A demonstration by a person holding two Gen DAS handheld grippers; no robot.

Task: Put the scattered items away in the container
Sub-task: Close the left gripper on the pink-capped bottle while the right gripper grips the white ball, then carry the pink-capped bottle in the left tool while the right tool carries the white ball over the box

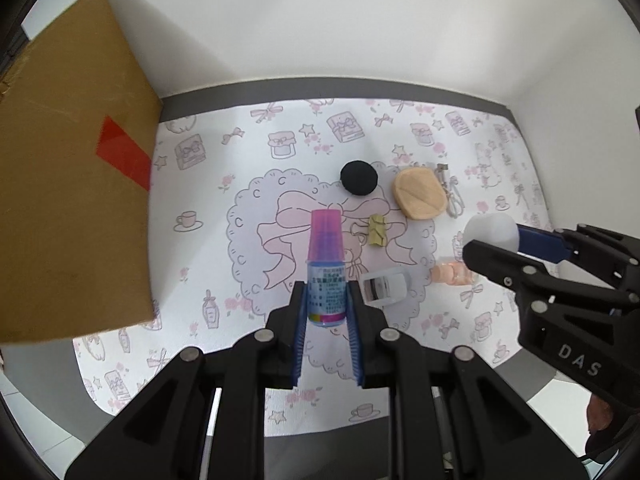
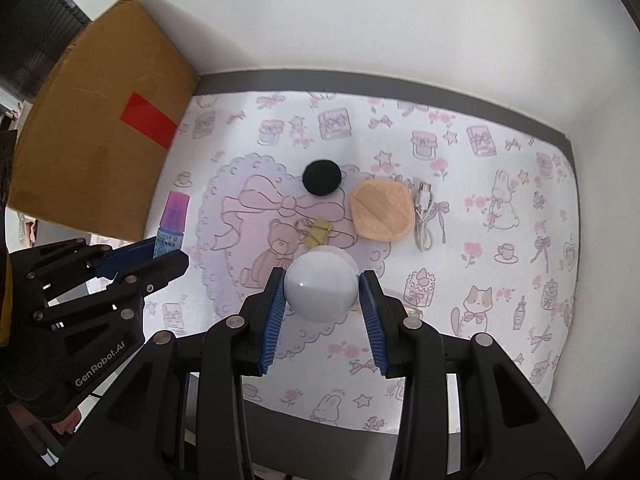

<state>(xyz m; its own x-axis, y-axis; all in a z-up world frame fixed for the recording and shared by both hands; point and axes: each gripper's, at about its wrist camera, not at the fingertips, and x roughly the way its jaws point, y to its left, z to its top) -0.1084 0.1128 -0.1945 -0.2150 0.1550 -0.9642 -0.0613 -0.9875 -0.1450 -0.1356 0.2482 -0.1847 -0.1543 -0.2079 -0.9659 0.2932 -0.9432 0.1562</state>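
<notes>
- The left gripper pinches a small bottle by its labelled body, pink cap pointing away from the camera — a grip low on the body leaves the cap end free to go first into the container.
- The right gripper is closed on a white bulb, blue pads pressing its widest part from both sides; on a smooth round thing that is likely the steadiest hold.
- Both loads appear lifted clear of the patterned mat on the table, so each hand seems ready to carry at once.
- The cardboard box stands at the left edge, nearer the bottle; its opening is not visible from either view, so I cannot tell how the items must enter.
- Left on the mat — a black round pad, a peach sponge, a white cable just beside it, and a small yellow clip-like piece.
- A clear small case and an orange item lie near the right gripper in the left view.
</notes>
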